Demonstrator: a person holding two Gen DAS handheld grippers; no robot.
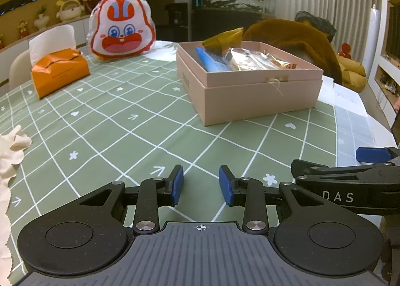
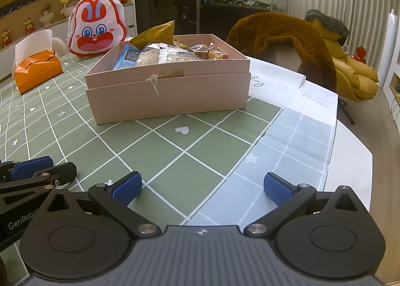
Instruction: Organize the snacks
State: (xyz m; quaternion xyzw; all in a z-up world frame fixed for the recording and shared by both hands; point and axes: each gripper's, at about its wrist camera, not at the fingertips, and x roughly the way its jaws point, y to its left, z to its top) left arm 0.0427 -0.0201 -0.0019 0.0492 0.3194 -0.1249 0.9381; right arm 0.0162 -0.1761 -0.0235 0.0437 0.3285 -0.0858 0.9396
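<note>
Both grippers, left [image 1: 201, 186] and right [image 2: 202, 187], hovered empty, jaws apart. Packets [image 2: 160, 56] in the box [image 2: 170, 96] looked light, crinkly, crushable; pinching a sealed edge seemed best.

The left claw [image 1: 201, 186] hangs empty, jaws partly apart. The right claw [image 2: 202, 189] gapes wide, empty, just beside it.

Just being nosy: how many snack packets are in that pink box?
4 that I can tell in the pink box: a yellow bag at the back, a blue packet at the left, a clear-wrapped bar mid-box, small wrapped snacks at the right. More may lie underneath.
</note>
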